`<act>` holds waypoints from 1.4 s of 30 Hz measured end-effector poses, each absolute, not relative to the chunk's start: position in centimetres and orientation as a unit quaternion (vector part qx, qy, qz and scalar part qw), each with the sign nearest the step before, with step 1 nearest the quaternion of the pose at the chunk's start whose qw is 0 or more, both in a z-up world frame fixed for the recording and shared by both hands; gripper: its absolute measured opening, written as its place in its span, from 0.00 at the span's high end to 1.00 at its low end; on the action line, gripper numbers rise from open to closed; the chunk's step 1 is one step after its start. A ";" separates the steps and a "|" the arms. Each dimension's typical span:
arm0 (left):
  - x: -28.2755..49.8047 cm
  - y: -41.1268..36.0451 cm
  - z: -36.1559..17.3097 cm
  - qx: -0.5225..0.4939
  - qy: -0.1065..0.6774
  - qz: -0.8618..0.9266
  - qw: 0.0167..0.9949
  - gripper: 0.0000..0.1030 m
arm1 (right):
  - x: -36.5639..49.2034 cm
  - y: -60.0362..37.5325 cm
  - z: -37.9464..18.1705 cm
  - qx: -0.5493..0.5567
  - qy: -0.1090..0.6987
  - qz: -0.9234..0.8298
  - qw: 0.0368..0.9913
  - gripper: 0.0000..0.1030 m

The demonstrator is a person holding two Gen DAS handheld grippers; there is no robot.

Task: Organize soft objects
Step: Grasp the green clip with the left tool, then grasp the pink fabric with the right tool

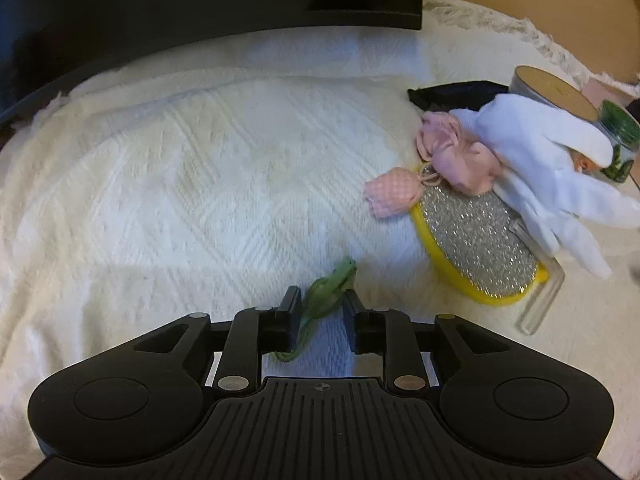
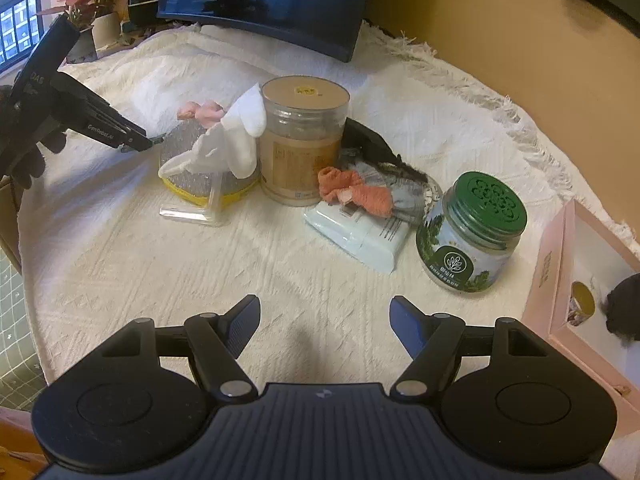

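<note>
Left gripper [image 1: 322, 300]: nearest in the left wrist view; jaws a little apart with a thin green fabric strip [image 1: 326, 286] lying between them; the strip touches the left pad but a gap shows on the right side, so it is not clamped

Green strip: lies on the white woven cloth [image 1: 180, 168], in open cloth well apart from the pile; seemingly the item being set down

Step in hand: judged to be a release; to do it well, open fully and lift straight off so the strip does not cling to the left pad and drag

Right gripper [image 2: 324, 312]: jaws wide apart, nothing between them; hovers over bare cloth near the front edge

Pile, middle distance: pink checked pouch [image 1: 390, 196] just beside the yellow-rimmed glitter pad [image 1: 476, 240]; pink fabric bundle [image 1: 452, 152] and white glove [image 1: 548, 164] draped over it

Right side: orange sock [image 2: 356, 190] lies on a pale blue tissue pack [image 2: 360, 236]; dark fabric [image 2: 376, 144] behind

Hard items: tan-lidded jar [image 2: 304, 140] and green-lidded jar [image 2: 472, 232]; steer around both

Far: dark monitor [image 2: 264, 0] at the back

Risk: glove fingers may snag the pad's clear stand [image 2: 200, 208]
</note>
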State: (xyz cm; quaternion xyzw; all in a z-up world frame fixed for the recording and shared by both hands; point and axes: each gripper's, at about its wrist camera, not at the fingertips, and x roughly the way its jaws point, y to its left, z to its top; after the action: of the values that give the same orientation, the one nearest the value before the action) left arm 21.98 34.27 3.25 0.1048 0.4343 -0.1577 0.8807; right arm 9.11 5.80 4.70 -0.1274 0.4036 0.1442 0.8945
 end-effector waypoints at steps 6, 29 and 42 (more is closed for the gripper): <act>22.3 36.6 2.7 0.003 0.440 -0.146 0.886 0.77 | 9.8 6.9 5.5 -0.123 0.400 0.165 0.893 0.30; 18.0 41.3 6.7 -0.179 0.338 -0.018 0.924 0.86 | 29.8 26.8 7.4 -0.242 0.536 0.289 0.755 0.96; 20.9 37.8 15.7 -0.111 0.297 -0.052 0.947 0.86 | 26.4 20.5 23.3 -0.145 0.412 0.313 0.843 0.97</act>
State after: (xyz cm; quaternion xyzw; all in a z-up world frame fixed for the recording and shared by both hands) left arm 20.91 37.82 15.68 -0.1107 0.2969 -0.0521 0.9470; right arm 26.45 20.49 23.34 -0.1448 0.4122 0.3125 0.8435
